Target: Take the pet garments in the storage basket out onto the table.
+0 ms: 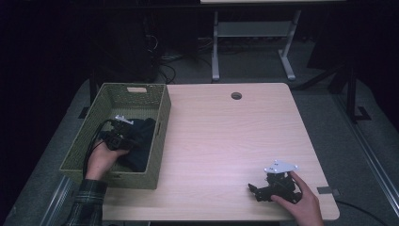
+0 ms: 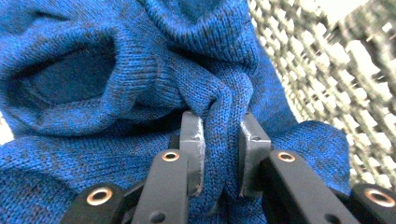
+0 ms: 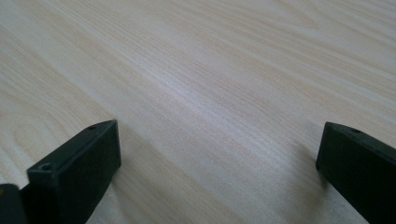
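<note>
So on my end the left gripper [image 2: 215,154] is down inside the green woven basket [image 1: 160,113] at the counter's left edge, and its fingers [image 2: 192,140] are pinched tight on a fold of the blue knit sweater [image 2: 140,70] that's bunched up in there. The basket's lattice wall [image 2: 336,79] shows just behind the fabric in the left gripper view.

The right gripper [image 1: 263,190] sits low at the near right of the counter [image 1: 226,141], held in my right hand [image 1: 303,205], fingers [image 3: 77,163] spread wide with nothing between them but bare wood.

The surface is pale wood grain, with a round cable hole [image 1: 236,96] near the far edge. The room's pretty dark: grey floor, the white legs of another desk [image 1: 215,47] beyond, and some cables [image 1: 164,66] trailing on the floor past the basket.
</note>
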{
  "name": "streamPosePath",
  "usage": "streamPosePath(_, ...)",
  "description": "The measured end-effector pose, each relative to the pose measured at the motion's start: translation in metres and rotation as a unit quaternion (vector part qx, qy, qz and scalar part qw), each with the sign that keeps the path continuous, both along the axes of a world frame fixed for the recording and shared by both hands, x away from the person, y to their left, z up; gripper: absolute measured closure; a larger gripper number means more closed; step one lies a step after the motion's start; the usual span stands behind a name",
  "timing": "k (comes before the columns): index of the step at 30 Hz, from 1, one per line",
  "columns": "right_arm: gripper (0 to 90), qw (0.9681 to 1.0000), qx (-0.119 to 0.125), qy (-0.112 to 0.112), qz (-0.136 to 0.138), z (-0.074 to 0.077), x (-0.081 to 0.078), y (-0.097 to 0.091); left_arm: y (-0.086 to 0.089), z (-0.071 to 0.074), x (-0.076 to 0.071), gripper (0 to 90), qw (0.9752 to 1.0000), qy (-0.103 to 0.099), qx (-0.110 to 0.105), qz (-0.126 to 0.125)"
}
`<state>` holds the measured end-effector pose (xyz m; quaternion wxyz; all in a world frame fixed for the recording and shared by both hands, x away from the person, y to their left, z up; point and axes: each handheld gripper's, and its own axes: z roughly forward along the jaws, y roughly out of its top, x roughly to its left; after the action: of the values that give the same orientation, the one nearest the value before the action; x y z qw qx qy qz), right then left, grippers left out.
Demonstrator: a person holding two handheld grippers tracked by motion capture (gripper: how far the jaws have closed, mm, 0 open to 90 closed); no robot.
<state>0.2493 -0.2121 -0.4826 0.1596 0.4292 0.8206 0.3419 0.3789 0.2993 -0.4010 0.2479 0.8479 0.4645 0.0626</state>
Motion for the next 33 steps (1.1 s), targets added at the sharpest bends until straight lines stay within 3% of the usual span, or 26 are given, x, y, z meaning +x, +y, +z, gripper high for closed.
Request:
streamPosePath(10,0.0,1.0000,0.000,0.000,0.000,0.000,0.000,0.000,0.016,0.024,-0.006,76.2,0.9975,-0.047,-0.046,0.024)
streamPosePath(13,0.0,1.0000,0.000,0.000,0.000,0.000,0.000,0.000,0.022,0.034,-0.010,76.2,0.9952,-0.067,-0.065,0.029)
streamPosePath(16,0.0,1.0000,0.000,0.000,0.000,0.000,0.000,0.000,0.025,0.039,-0.012,76.2,0.9939,-0.074,-0.075,0.031)
streamPosePath(18,0.0,1.0000,0.000,0.000,0.000,0.000,0.000,0.000,0.028,0.046,-0.014,76.2,0.9914,-0.088,-0.092,0.031)
streamPosePath(21,0.0,1.0000,0.000,0.000,0.000,0.000,0.000,0.000,0.029,0.051,-0.015,76.2,0.9898,-0.097,-0.100,0.031)
streamPosePath(22,0.0,1.0000,0.000,0.000,0.000,0.000,0.000,0.000,0.029,0.055,-0.017,76.2,0.9874,-0.107,-0.112,0.033)
streamPosePath(25,0.0,1.0000,0.000,0.000,0.000,0.000,0.000,0.000,0.031,0.060,-0.019,76.1,0.9854,-0.116,-0.121,0.031)
streamPosePath(28,0.0,1.0000,0.000,0.000,0.001,0.000,0.000,0.000,0.032,0.073,-0.023,76.1,0.9787,-0.139,-0.148,0.030)
streamPosePath(33,0.0,1.0000,0.001,0.001,-0.001,0.000,0.000,0.000,0.030,0.090,-0.027,76.1,0.9724,-0.164,-0.165,0.018)
